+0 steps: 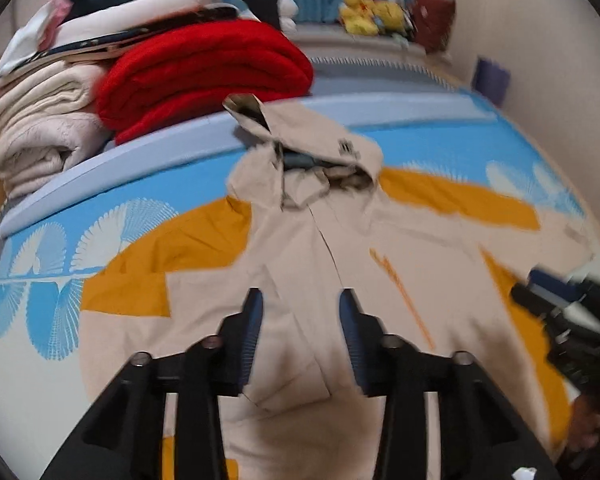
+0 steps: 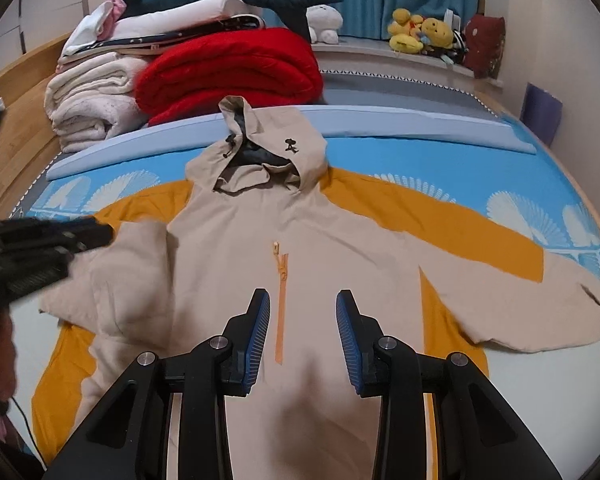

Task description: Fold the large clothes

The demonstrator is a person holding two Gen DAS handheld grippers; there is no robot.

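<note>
A: Right wrist view: jacket (image 2: 236, 248) lies front up on the bed (image 2: 520, 160), hood (image 2: 268, 148) toward the far end. Its left sleeve is already folded in over the body; the right sleeve (image 2: 540, 300) lies spread out to the side.

B: Claws?

A: Right claw (image 2: 302, 336) partly open, nothing between the pads, hanging over the chest beside the zip (image 2: 280, 304). Left claw (image 1: 300, 336) also partly open and empty, over the jacket's middle; that view is blurred.

B: Step?

A: My guess: fold the right sleeve in next. Pinch one layer near the cuff, lift it clear, lay it flat across the chest so it matches the other side, then smooth it. Don't drag the body along with it.

B: Counts?

A: One jacket, one hood, two sleeves, one zip, two claws. One red blanket (image 2: 228, 76) at the far end. Yellow plush toys (image 2: 420, 34) on the ledge, too small to count.
</note>
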